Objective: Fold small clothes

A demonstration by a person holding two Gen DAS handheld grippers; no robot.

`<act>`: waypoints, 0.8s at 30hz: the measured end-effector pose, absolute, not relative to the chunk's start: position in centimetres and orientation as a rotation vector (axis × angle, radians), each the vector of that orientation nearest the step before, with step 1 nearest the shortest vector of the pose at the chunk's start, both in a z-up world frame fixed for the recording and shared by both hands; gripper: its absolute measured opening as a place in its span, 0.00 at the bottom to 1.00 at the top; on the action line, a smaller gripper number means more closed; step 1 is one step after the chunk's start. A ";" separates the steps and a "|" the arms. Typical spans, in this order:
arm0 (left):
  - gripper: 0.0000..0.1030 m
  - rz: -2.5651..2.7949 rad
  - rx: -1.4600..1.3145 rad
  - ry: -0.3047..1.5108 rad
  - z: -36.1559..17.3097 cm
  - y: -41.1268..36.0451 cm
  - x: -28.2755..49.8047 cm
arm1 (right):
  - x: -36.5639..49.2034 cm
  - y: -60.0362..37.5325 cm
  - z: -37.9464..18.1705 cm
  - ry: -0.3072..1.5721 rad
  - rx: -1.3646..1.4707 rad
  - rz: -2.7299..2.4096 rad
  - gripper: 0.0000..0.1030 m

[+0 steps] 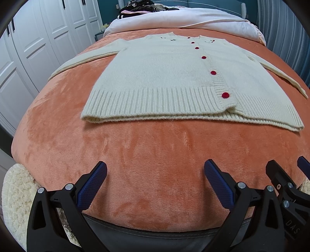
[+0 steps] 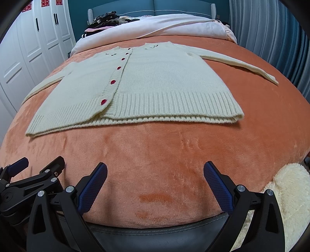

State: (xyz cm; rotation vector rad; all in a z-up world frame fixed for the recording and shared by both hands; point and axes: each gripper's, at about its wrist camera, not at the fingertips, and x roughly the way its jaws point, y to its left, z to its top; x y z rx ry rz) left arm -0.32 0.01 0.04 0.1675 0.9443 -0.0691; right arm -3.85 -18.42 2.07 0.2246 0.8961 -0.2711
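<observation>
While the cream cardigan [image 1: 164, 77] lies flat and buttoned on the orange plush blanket [image 1: 155, 164] that covers the bed, the left wrist view shows the left tool [image 1: 155, 184] hovering near the bed's foot, its blue cross-hatched fingers [image 1: 93, 186] spread wide and gripping nothing. The garment sits well apart from the tool, hem nearest, neckline farthest. Red buttons [image 1: 225, 95] run up a ribbed placket right of centre, and the left sleeve [image 1: 83, 60] stretches out toward the white panelled wardrobe doors [image 1: 38, 48]. The knit is fine across the body and thickly ribbed at the hem, where the two front panels overlap unevenly. Only this view catches part of the right tool [image 1: 286, 174] at the lower right edge, and a fuzzy cream cushion [image 1: 17, 193] at lower left.

From the right wrist view, the right tool [image 2: 155, 184] is likewise released, fingers [image 2: 218, 188] parted above the bare blanket [image 2: 155, 155] and short of the cardigan [image 2: 155, 85]. Here the buttons [image 2: 104, 102] fall left of centre, and the right sleeve [image 2: 242, 66] extends straight toward the grey-blue curtain [image 2: 271, 38]. This angle alone shows the teal headboard [image 2: 151, 7] in full, red paper decorations [image 2: 42, 3] atop the wardrobe, and darker rubbed patches [image 2: 155, 197] in the blanket's pile. A heap of dark clothes [image 2: 104, 21] rests on the white duvet [image 2: 155, 27] beyond. The left tool [image 2: 36, 170] edges in at lower left, and a fluffy cream item [image 2: 286, 193] sits at lower right.
</observation>
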 end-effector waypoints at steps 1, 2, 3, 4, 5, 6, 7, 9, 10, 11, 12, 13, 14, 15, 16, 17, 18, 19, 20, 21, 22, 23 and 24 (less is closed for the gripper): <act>0.95 -0.078 0.148 0.945 0.2 0.3 -0.1 | -3.8 -18.7 2.1 0.893 0.238 -0.270 0.95; 0.95 -0.079 0.136 0.944 0.5 0.6 0.1 | -3.7 -19.2 2.2 0.889 0.258 -0.268 0.95; 0.95 -0.070 0.127 0.939 0.8 1.1 0.5 | -3.6 -20.0 2.4 0.881 0.290 -0.264 0.95; 0.95 -0.055 0.122 0.925 1.3 1.6 0.9 | -3.4 -21.1 2.8 0.868 0.322 -0.266 0.95; 0.95 -0.050 0.092 0.919 1.8 2.1 1.3 | -3.2 -22.6 3.2 0.851 0.351 -0.275 0.95; 0.95 -0.040 0.065 0.909 2.2 2.8 1.7 | -2.7 -24.3 3.5 0.835 0.373 -0.284 0.95; 0.95 -0.025 0.036 0.885 2.9 3.5 2.2 | -2.2 -26.3 4.0 0.818 0.391 -0.299 0.95; 0.95 -0.009 -0.010 0.826 4.1 4.7 3.0 | -1.0 -30.8 4.8 0.783 0.420 -0.345 0.95; 0.95 -0.003 -0.034 0.810 4.6 5.3 3.5 | -0.2 -33.4 5.3 0.767 0.440 -0.371 0.95; 0.95 -0.009 -0.075 0.825 4.6 5.9 4.3 | 0.6 -36.2 5.7 0.753 0.464 -0.402 0.95; 0.95 -0.012 -0.098 0.837 4.7 6.3 5.0 | 1.3 -38.9 6.0 0.737 0.493 -0.431 0.95; 0.95 -0.009 -0.107 0.837 4.8 6.6 5.7 | 2.1 -41.6 6.1 0.725 0.523 -0.455 0.95; 0.95 -0.011 -0.126 0.847 4.7 6.8 6.3 | 3.0 -44.4 6.1 0.715 0.555 -0.485 0.95; 0.95 -0.007 -0.121 0.849 4.8 6.9 6.9 | 3.8 -47.0 6.0 0.706 0.587 -0.514 0.95; 0.95 -0.010 -0.128 0.864 4.6 6.9 7.3 | 4.6 -49.6 5.6 0.701 0.628 -0.543 0.95; 0.95 -0.004 -0.124 0.875 4.5 6.7 7.8 | 5.3 -52.1 5.1 0.699 0.672 -0.570 0.95; 0.95 -0.002 -0.128 0.906 4.1 6.4 8.4 | 6.0 -54.6 4.4 0.702 0.728 -0.606 0.95; 0.95 0.000 -0.122 0.916 4.0 6.2 8.8 | 6.5 -56.9 3.6 0.697 0.794 -0.639 0.95; 0.95 0.003 -0.114 0.923 3.9 5.9 9.1 | 7.0 -58.8 2.8 0.686 0.862 -0.651 0.95; 0.95 0.006 -0.111 0.927 3.9 5.6 9.4 | 7.6 -60.4 2.1 0.673 0.922 -0.651 0.95; 0.95 0.008 -0.106 0.923 3.9 5.4 9.6 | 8.1 -61.8 1.5 0.662 0.969 -0.654 0.95; 0.95 0.009 -0.100 0.924 3.8 5.2 9.9 | 8.6 -62.9 0.9 0.655 1.009 -0.663 0.95; 0.95 0.009 -0.097 0.925 3.8 4.9 10.1 | 9.0 -63.6 0.3 0.650 1.038 -0.673 0.92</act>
